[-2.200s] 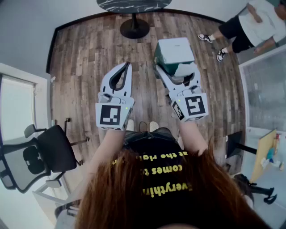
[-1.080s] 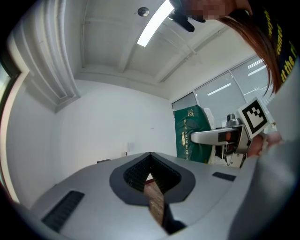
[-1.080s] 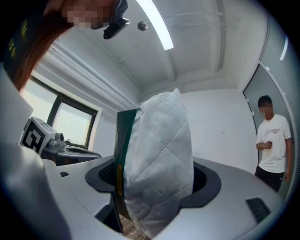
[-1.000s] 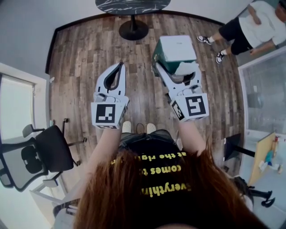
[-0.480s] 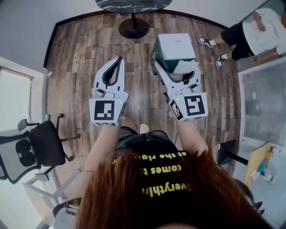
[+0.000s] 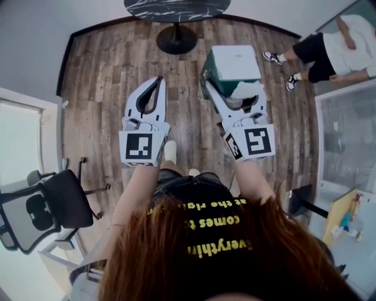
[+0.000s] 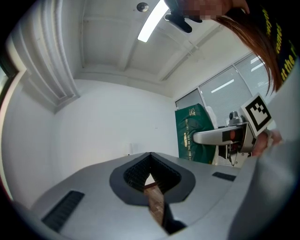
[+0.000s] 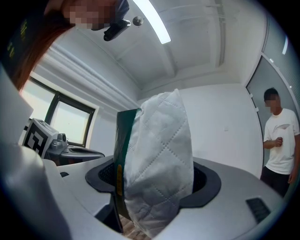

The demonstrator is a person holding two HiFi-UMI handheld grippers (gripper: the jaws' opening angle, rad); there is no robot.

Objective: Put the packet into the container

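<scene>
The packet (image 6: 233, 66) is a green and white quilted pack, held up in front of the person above the wooden floor. My right gripper (image 6: 232, 89) is shut on its lower end, one finger on each side. In the right gripper view the packet (image 8: 157, 154) fills the middle and hides the jaw tips. My left gripper (image 6: 157, 81) is shut with nothing in it, its tips touching, level with the right one and to its left. The left gripper view shows the packet (image 7: 191, 136) off to the right. No container shows in any view.
A round dark table (image 6: 176, 7) on a black pedestal base (image 6: 176, 39) stands ahead. An office chair (image 6: 50, 206) is at the lower left. A person (image 6: 332, 44) stands at the upper right near a glass partition (image 6: 343, 135). Wooden floor (image 6: 106, 88) lies below.
The person carrying the grippers has stepped forward; the table base and chair have shifted in view. Both grippers keep their pose, the packet still held in the right one.
</scene>
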